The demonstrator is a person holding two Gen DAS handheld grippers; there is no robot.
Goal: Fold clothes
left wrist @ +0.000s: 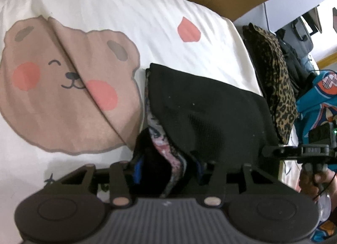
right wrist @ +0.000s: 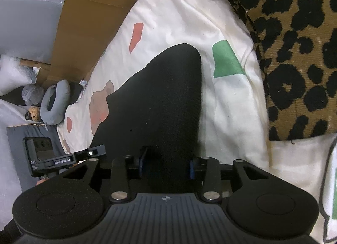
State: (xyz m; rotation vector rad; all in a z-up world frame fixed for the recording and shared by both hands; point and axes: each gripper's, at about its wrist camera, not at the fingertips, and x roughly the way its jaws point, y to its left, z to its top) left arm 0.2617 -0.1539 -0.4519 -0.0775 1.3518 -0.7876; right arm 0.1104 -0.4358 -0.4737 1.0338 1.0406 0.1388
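Left gripper [left wrist: 166,172] was pinched on the bunched edge of the black garment [left wrist: 202,113], whose patterned lining showed between its fingers; the garment spread ahead of it over the bear-print sheet [left wrist: 84,33]. Right gripper [right wrist: 166,166] was likewise pinched on the black garment [right wrist: 160,100], blue pads [right wrist: 141,163] pressing both sides. A leopard-print cloth [right wrist: 294,44] lay ahead to its right.

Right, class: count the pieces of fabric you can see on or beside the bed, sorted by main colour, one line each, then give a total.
Black: 1, the black garment
White, printed with a bear: 1, the bedsheet
Leopard print: 1, the leopard cloth
Teal: 1, the teal fabric
Total: 4
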